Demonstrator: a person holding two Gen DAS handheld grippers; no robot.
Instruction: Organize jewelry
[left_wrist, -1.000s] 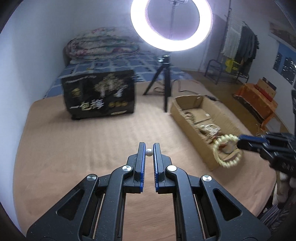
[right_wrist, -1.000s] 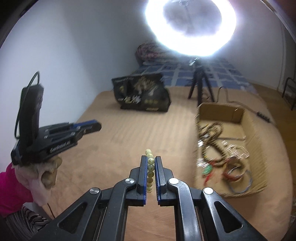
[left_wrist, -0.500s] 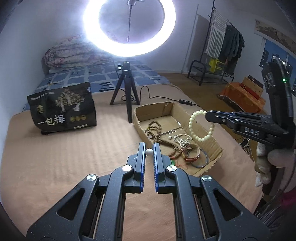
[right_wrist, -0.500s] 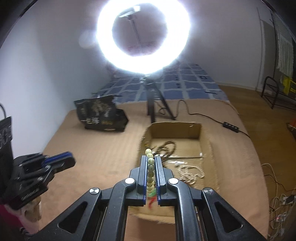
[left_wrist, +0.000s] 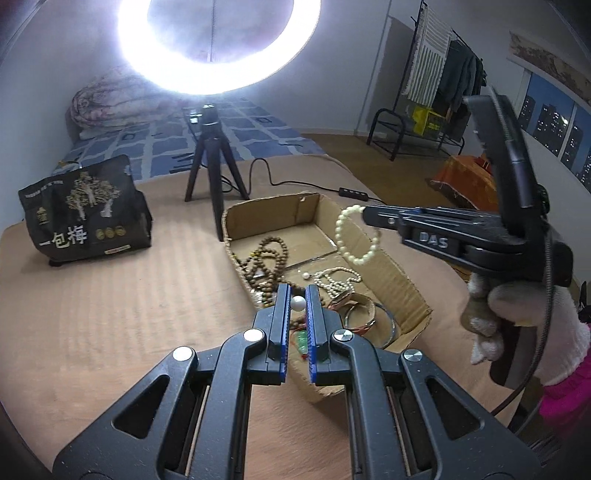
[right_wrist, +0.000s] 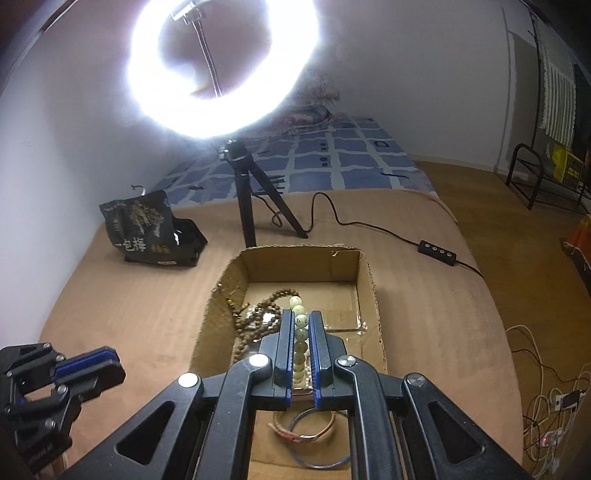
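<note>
My left gripper (left_wrist: 297, 295) is shut on a single white pearl (left_wrist: 297, 303) and holds it over the near left wall of an open cardboard box (left_wrist: 402, 280). My right gripper (right_wrist: 301, 325) is shut on a pale green bead bracelet (right_wrist: 300, 332) and holds it above the box (right_wrist: 369, 280); in the left wrist view the bracelet (left_wrist: 356, 236) hangs from the right gripper's tip. The box holds brown wooden beads (left_wrist: 266, 258), a pearl strand (left_wrist: 338, 278) and bangles (right_wrist: 314, 432).
A ring light on a black tripod (left_wrist: 214, 162) stands just behind the box, its cable and switch (right_wrist: 437, 253) trailing right. A black printed bag (left_wrist: 83, 210) sits at the back left on the brown blanket. The bed edge and floor lie to the right.
Both grippers have swung toward the box and closed in on it. The right gripper with the bracelet now hangs over the box's middle; the left one with the pearl is at its near left wall.
</note>
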